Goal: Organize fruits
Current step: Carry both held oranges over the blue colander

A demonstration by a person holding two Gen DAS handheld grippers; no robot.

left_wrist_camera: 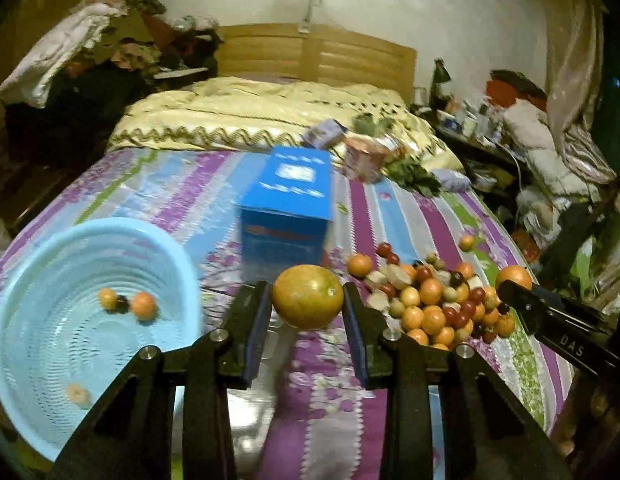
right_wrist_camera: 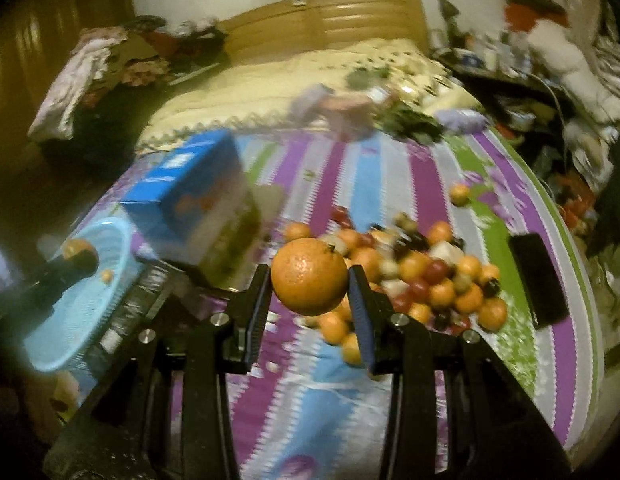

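On the striped bed (left_wrist_camera: 190, 184) the blue basket (left_wrist_camera: 26, 280) holds few fruits (left_wrist_camera: 144, 305) — both grippers (left_wrist_camera: 306, 300) (right_wrist_camera: 308, 280) clamp oranges (right_wrist_camera: 308, 276).

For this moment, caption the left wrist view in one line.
Left gripper holds a greenish-orange fruit above the bedspread, blue basket at left.

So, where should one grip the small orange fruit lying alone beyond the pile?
Probably across its widest middle, coming from above: the small round orange fruit lies apart from the heaped pile of fruits on the striped bedsheet, leaving free cloth on both sides.
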